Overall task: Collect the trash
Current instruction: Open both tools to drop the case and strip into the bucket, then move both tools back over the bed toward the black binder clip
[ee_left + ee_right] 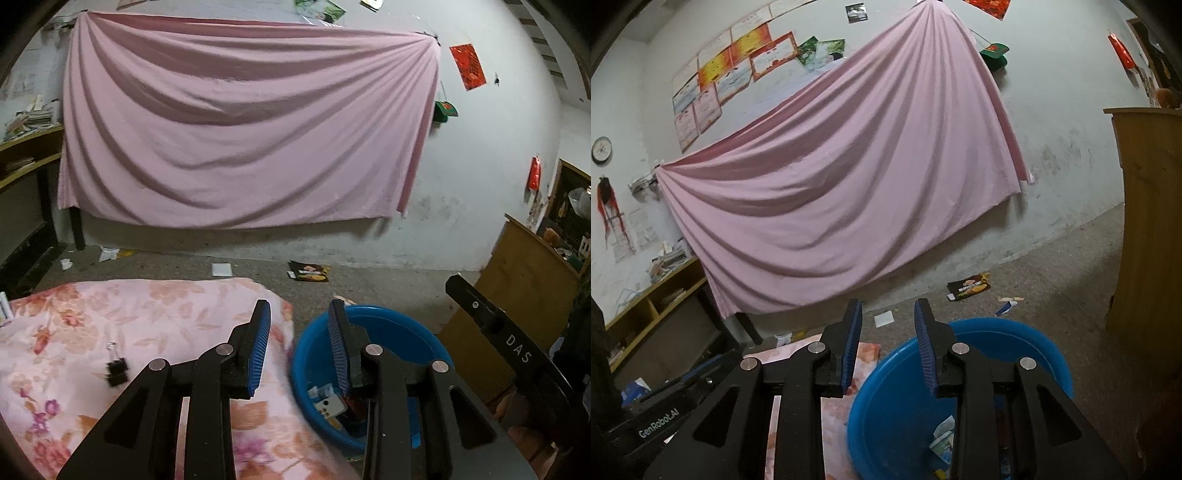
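Observation:
A blue plastic basin (391, 319) (1015, 334) stands on the floor beside a floral cloth (110, 314). Paper and packet scraps (330, 404) (943, 441) lie in its bottom. My left gripper (298, 304) hovers over the cloth's edge and the basin's rim, open, with nothing between its blue pads. My right gripper (887, 302) is above the basin's left rim, open and empty too. A black binder clip (116, 371) rests on the cloth. On the floor beyond lie a black snack packet (309, 272) (969, 286) and a white square (221, 269) (884, 318).
A wooden cabinet (524, 280) (1148, 221) stands right of the basin. A pink sheet (240, 122) hangs on the far wall. A low shelf (657, 299) with books is at the left. Crumpled white paper (109, 254) and small wrappers (1006, 306) litter the floor.

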`<state>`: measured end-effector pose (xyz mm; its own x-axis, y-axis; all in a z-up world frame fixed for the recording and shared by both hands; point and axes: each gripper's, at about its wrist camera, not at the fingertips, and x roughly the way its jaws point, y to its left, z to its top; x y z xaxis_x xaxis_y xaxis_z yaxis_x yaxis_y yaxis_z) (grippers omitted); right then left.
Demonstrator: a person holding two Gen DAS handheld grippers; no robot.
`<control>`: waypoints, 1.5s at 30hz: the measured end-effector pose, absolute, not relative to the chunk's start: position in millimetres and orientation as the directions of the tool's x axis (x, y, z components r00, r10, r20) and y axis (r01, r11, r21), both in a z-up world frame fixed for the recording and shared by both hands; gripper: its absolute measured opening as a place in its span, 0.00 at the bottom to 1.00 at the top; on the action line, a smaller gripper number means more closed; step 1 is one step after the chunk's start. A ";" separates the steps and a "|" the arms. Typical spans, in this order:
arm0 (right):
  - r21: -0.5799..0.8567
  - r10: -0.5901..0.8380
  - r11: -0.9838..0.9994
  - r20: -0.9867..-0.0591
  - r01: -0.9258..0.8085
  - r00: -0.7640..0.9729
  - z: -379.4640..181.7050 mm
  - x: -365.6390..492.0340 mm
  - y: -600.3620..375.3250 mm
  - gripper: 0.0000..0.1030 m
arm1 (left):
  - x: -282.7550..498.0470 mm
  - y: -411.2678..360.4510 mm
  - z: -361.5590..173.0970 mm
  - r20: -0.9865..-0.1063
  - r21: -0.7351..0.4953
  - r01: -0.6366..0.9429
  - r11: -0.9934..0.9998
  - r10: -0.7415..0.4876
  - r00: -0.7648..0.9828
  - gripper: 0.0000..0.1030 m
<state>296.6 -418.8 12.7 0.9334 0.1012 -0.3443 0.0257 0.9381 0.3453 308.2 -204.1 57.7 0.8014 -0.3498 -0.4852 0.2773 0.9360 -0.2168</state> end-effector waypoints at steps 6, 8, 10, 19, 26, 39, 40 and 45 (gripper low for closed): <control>0.318 0.115 0.948 -0.322 -0.007 0.940 17.5 299.9 -394.1 0.32 | 299.7 -157.6 61.1 -0.453 -0.229 0.196 0.953 -0.283 0.845 0.53; 0.310 0.120 0.950 -0.302 -0.022 0.946 20.2 299.9 -383.6 0.37 | 294.7 -138.7 61.6 -0.429 -0.241 0.165 0.956 -0.258 0.866 0.60; 0.309 0.126 0.950 -0.275 -0.037 0.953 22.8 298.7 -373.2 0.44 | 288.2 -120.3 62.7 -0.407 -0.241 0.132 0.962 -0.224 0.886 0.69; 0.292 0.143 0.952 -0.150 -0.094 0.978 33.4 291.0 -327.6 0.89 | 252.5 -37.0 62.7 -0.241 -0.250 -0.022 0.968 -0.040 0.970 0.98; 0.214 0.162 0.965 -0.033 -0.151 0.986 40.5 276.7 -287.2 1.00 | 236.6 6.7 55.4 -0.225 -0.181 -0.109 0.977 0.067 0.972 0.98; 0.024 0.293 0.955 -0.216 -0.295 0.931 19.9 300.1 -214.5 1.00 | 252.5 27.1 7.6 -0.396 -0.061 -0.178 0.982 0.140 0.907 0.98; 0.019 0.298 0.953 -0.246 -0.302 0.923 16.2 301.8 -211.6 1.00 | 257.7 28.5 3.1 -0.423 -0.053 -0.178 0.983 0.140 0.895 0.98; 0.067 0.338 0.937 -0.432 -0.344 0.836 -2.5 328.3 -200.1 1.00 | 273.4 36.9 -19.6 -0.534 -0.050 -0.190 0.980 0.135 0.835 0.98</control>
<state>328.3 -200.1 -2.5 0.8360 0.3380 -0.4322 -0.3441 0.9365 0.0669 273.4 36.9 -19.6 0.8348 0.1349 -0.5338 -0.1904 0.9804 -0.0500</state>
